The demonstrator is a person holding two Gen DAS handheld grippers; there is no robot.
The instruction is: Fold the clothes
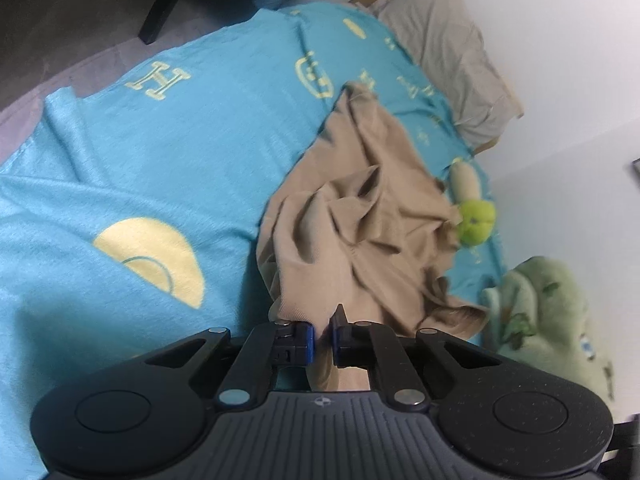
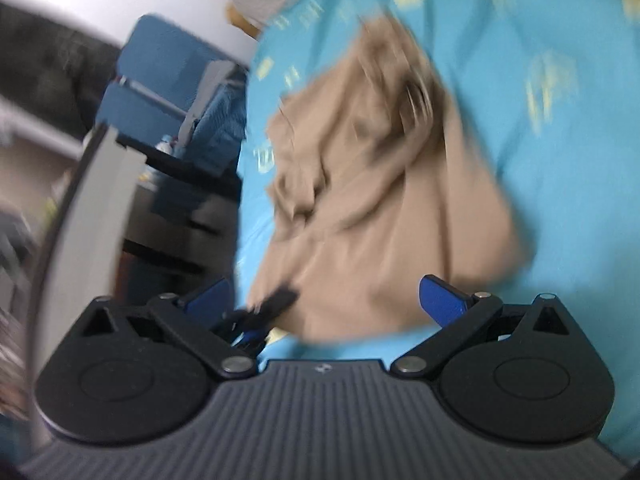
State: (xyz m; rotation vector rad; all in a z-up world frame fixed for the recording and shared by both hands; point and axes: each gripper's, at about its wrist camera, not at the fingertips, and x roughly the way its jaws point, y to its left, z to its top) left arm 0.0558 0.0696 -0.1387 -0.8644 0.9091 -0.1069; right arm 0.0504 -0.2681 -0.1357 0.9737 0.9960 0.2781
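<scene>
Nearest to me, the left gripper (image 1: pixel 323 334) has its blue pads pinched tight on a near edge of the tan garment (image 1: pixel 360 216). The right gripper (image 2: pixel 324 300) stands with its fingers spread wide over the garment's near hem, gripping nothing; that view is blurred, so the finer detail is lost.

The garment lies in a rumpled heap on the turquoise bedspread (image 1: pixel 168 168), toward the bed's wall-side edge, with loose ridges and no flat, squared panel showing. As I judge it, the folding is far from finished: the cloth needs spreading flat before any clean fold can be laid.

Beyond it lie a green-and-cream soft toy (image 1: pixel 474 208) at the wall-side edge and a grey pillow (image 1: pixel 448 52) at the far end. The bedspread carries a yellow letter "H" (image 1: pixel 158 80); the other yellow marks I cannot read.
</scene>
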